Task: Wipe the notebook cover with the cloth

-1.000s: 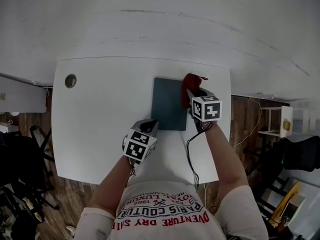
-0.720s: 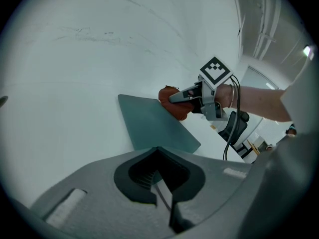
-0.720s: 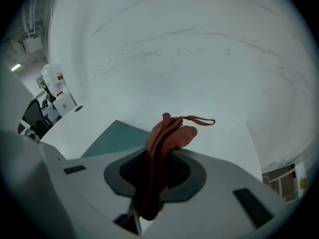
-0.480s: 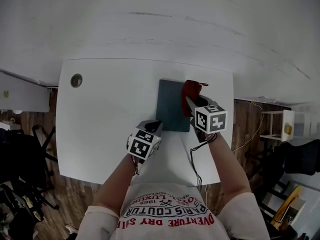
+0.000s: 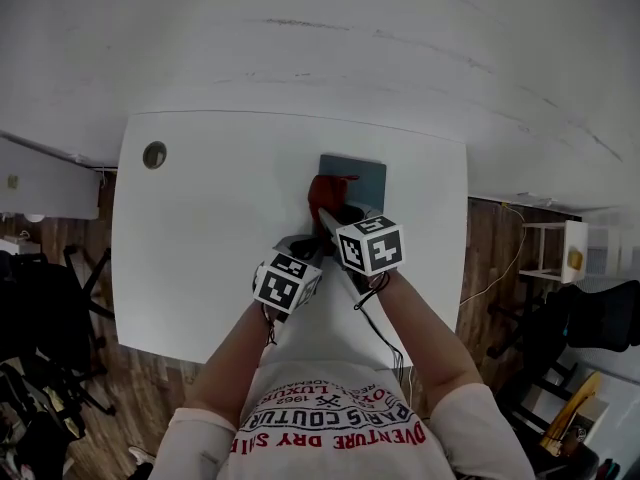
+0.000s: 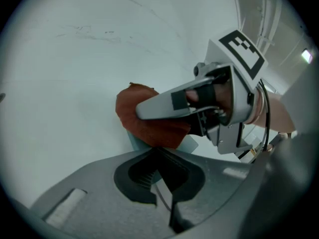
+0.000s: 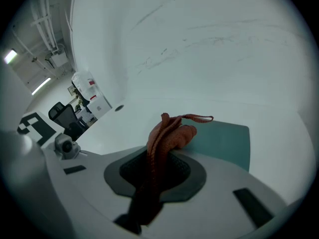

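The right hand-held gripper [image 7: 154,169] has its jaws closed on a rust-red cloth [image 7: 168,133]. The cloth is pinched as a bunched strip that runs up out of the jaws and ends in a loose wad with a thin loop at its tip. In the head view this right hand-held gripper [image 5: 328,216] holds the cloth [image 5: 322,192] down at the left edge of the notebook [image 5: 366,173], which lies flat and shut on the white bench [image 5: 200,218]. The rest of the teal cover lies bare to the right of the cloth.

The left hand-held gripper [image 6: 160,179] has its jaws together, with nothing visible between them. Its tip sits at the near left corner of the notebook, just below the cloth. Whether it presses on the cover cannot be told.

Step in hand, as judged: a wiping stroke, with the cloth at the left limit of the cover. The next move calls for drawing the cloth rightward across the bare cover under light, even pressure, with the grip kept firm and the notebook held against sliding.
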`<state>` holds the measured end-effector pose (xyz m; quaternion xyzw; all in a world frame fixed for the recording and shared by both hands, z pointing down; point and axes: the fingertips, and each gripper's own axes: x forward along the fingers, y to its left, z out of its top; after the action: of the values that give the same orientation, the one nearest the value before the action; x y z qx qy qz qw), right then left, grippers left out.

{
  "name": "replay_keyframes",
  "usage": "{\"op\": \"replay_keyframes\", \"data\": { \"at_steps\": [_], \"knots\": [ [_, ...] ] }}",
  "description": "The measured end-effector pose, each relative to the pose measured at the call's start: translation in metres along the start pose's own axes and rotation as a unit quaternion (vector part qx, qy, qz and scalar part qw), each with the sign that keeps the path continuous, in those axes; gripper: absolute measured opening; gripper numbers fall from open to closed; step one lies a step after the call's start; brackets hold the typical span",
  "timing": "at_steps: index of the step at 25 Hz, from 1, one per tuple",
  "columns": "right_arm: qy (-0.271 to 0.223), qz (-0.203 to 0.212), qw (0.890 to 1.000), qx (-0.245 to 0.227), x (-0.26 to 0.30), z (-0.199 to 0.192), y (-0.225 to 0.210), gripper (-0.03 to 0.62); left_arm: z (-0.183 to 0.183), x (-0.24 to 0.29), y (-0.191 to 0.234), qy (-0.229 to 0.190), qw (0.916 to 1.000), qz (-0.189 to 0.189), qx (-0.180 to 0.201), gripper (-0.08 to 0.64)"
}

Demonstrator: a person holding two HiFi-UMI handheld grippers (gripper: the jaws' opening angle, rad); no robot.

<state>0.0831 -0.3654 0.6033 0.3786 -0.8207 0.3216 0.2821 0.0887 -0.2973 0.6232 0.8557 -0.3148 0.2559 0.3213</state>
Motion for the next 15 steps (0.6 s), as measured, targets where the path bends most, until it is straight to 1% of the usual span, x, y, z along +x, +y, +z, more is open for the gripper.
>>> {"op": "replay_keyframes", "data": {
  "at_steps": [3,10,15],
  "knots": [
    [0.003,-0.011,1.000,0.008,0.008,-0.008,-0.006,0.078,0.000,0.000,-0.001,0.001,1.0000,0.002,0.001,0.009],
    [0.000,-0.013,1.000,0.023,0.002,-0.012,-0.018,0.081,0.001,0.000,0.000,0.000,1.0000,0.002,0.001,0.009],
    [-0.005,-0.027,0.999,0.018,-0.009,-0.018,-0.032,0.086,0.001,-0.001,-0.001,0.000,1.0000,-0.005,0.001,0.009]
  ]
}}
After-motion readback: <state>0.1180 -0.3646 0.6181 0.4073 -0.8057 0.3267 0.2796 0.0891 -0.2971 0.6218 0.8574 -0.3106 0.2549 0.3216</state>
